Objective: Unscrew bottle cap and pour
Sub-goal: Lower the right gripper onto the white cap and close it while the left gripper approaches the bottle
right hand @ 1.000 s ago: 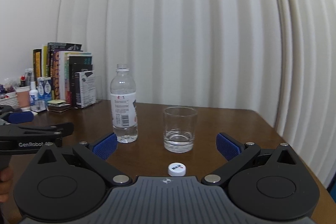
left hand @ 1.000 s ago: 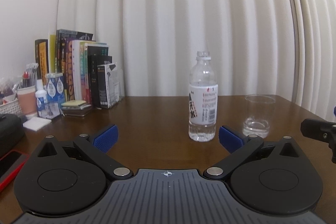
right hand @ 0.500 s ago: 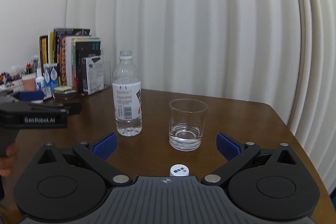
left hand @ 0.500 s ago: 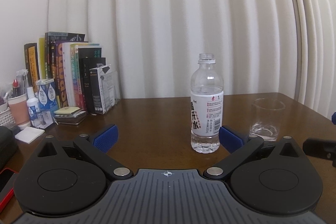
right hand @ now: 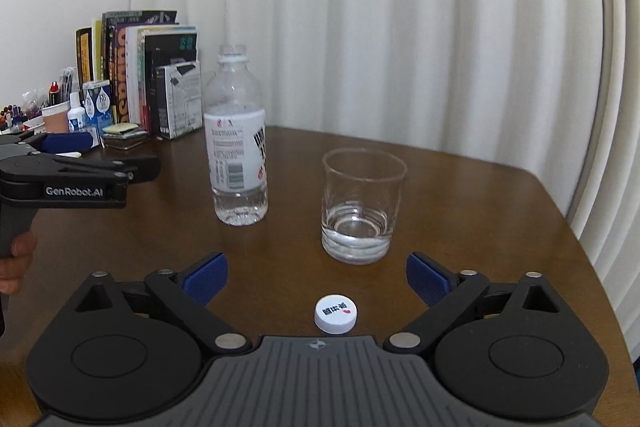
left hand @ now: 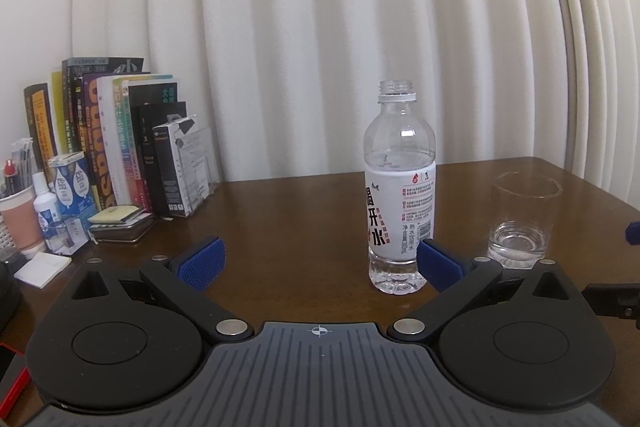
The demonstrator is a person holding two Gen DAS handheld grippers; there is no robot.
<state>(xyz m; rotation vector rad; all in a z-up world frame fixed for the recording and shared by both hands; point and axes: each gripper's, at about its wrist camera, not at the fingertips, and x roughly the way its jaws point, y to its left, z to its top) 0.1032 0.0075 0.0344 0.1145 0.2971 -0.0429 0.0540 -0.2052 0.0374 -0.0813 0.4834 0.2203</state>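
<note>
Both grippers stood spread and empty, right gripper (right hand: 316, 277) jaws just narrowing over the loose cap (right hand: 335, 314), left gripper (left hand: 320, 263) near the uncapped bottle (left hand: 400, 195) beside the glass (right hand: 363, 205); an off-centre grab could tip it.

My brown wooden bench (right hand: 460, 211) carries the uncapped bottle (right hand: 237, 147), a glass (right hand: 362, 205), the white cap (right hand: 335, 313) and books (right hand: 132, 67) at the back.
</note>
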